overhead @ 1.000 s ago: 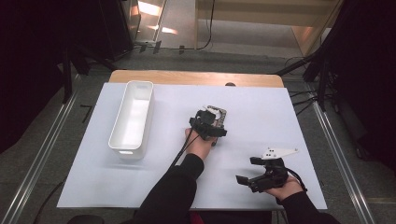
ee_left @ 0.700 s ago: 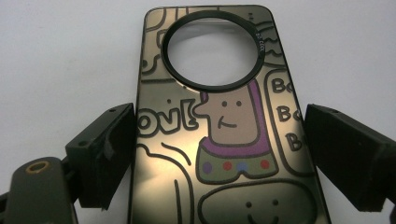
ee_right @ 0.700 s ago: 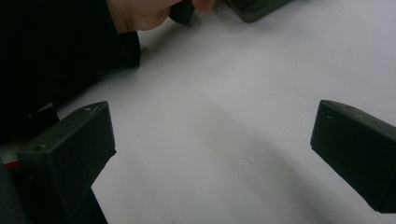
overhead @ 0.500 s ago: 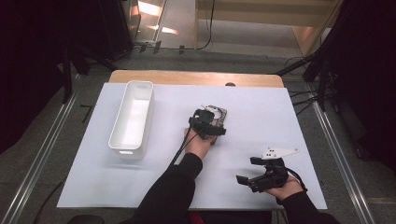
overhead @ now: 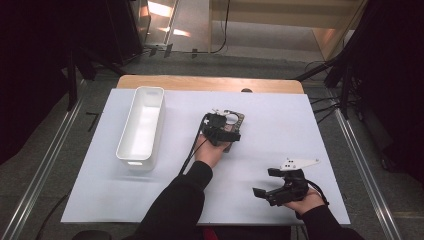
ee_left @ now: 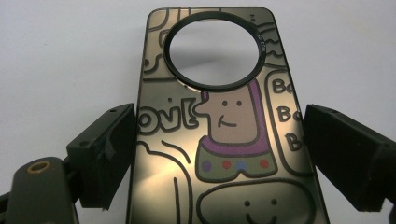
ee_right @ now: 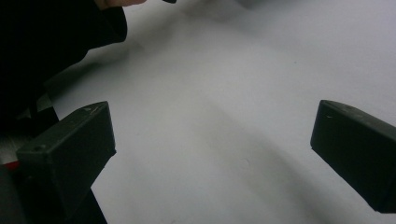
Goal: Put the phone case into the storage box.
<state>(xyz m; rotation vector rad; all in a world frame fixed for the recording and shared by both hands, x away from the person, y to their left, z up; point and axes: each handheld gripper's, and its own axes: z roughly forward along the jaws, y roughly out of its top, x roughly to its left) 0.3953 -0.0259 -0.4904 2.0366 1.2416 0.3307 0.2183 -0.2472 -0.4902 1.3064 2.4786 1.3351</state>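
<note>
Left gripper view: phone case (ee_left: 224,135) between the spread jaws.

A white sheet covers the counter (overhead: 260,200) except for a bare strip of light wood along the far edge. A long, white, empty plastic bin (overhead: 141,127) lies near the left edge, lengthwise toward the far edge. A glossy cartoon-printed phone case (ee_left: 224,126) with a round camera cutout lies flat near the middle.
</note>
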